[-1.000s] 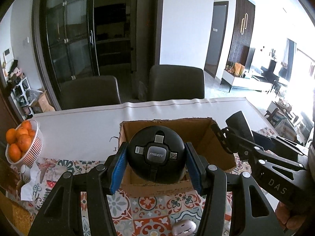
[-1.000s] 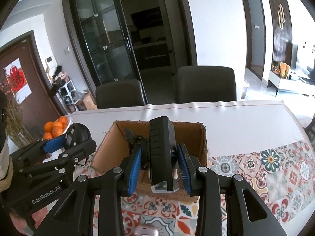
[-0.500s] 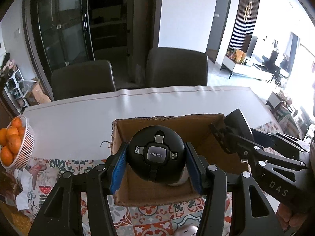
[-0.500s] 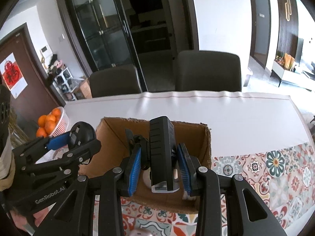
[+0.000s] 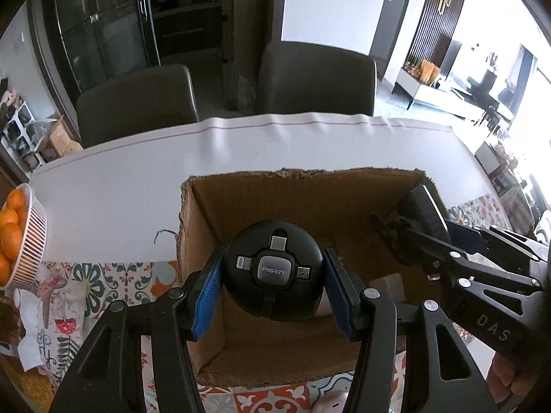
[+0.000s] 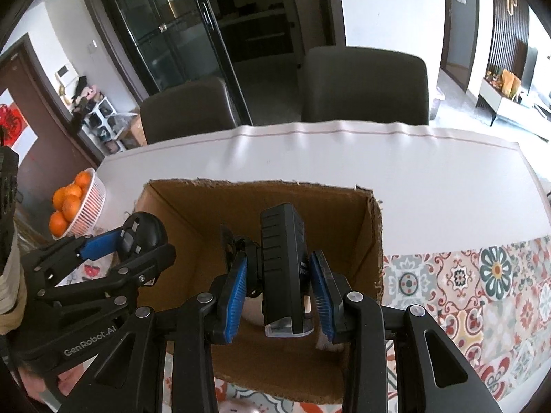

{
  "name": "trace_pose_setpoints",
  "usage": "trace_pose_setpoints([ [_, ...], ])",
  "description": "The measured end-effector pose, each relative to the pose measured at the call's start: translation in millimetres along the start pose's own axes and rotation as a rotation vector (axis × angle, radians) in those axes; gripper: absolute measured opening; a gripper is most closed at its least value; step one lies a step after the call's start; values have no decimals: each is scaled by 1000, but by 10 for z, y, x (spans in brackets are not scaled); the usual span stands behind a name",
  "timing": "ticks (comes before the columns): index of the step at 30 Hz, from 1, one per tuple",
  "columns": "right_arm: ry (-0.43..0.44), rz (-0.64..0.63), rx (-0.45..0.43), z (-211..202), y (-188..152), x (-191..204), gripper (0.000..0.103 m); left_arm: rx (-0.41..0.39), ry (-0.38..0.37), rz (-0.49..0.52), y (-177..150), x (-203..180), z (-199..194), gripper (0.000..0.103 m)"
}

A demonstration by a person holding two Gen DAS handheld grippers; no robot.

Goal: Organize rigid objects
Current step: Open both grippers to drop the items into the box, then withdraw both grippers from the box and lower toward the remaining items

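Left gripper (image 5: pixel 273 294) clamped across the round black plastic PISEN cable hub (image 5: pixel 273 273), right gripper (image 6: pixel 279 292) on a boxy black plastic device (image 6: pixel 282 268), both over the open brown cardboard box (image 5: pixel 310 206) at 12 o'clock; likely light, stiff, slick shells, best gripped on their flanks.

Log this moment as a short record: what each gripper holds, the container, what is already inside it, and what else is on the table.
left gripper: shut on the round black Pisen cable hub, over the box
right gripper: shut on the black rectangular device, over the box
container: open cardboard box
inside box: pale items, mostly hidden
table: white cloth and patterned cloth
elsewhere: basket of oranges at left edge
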State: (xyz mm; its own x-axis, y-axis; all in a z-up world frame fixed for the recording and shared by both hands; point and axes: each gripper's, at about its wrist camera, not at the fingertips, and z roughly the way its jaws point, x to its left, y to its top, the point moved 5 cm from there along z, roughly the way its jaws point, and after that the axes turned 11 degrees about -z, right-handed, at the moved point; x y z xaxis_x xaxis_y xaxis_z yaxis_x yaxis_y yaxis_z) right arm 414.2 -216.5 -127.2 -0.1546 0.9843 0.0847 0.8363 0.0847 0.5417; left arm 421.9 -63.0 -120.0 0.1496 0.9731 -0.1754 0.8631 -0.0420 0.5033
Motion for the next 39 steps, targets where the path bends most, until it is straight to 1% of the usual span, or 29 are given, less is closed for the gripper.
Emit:
trace_pose_setpoints([
  [2,1,2,6,27,-19,-13,37,9,-3,-3,-6,10,14,56],
  [3,-1,4,8,30,-24,-14,38,1,-6,-2,-10,10,-1,57],
  [4,-7,2,5,25,-24,-19,38,-8,-4,0,-12,16,-17,63],
  [6,-18,5,0,1,-22,-37,42,-24,-1,0,5,19,-55,70],
  [8,-21,17,0,-24,-20,-64,43,-36,2,1,12,12,-91,70],
  [14,-78,7,-61,-283,-39,-49,44,-88,18,3,-45,-7,-315,71],
  [17,-93,10,-84,-409,-60,-41,44,-116,35,-1,-94,-5,-449,72],
  [21,-112,11,-123,-575,-107,-28,48,-169,64,7,-173,-10,-652,72],
  [25,-126,7,-152,-732,-151,-8,48,-197,72,14,-222,-43,-803,73],
  [30,-123,14,-182,-909,-197,-4,51,-223,59,14,-315,-85,-988,74],
  [39,-136,5,-209,-1161,-381,15,58,-217,38,8,-548,-179,-1149,76],
])
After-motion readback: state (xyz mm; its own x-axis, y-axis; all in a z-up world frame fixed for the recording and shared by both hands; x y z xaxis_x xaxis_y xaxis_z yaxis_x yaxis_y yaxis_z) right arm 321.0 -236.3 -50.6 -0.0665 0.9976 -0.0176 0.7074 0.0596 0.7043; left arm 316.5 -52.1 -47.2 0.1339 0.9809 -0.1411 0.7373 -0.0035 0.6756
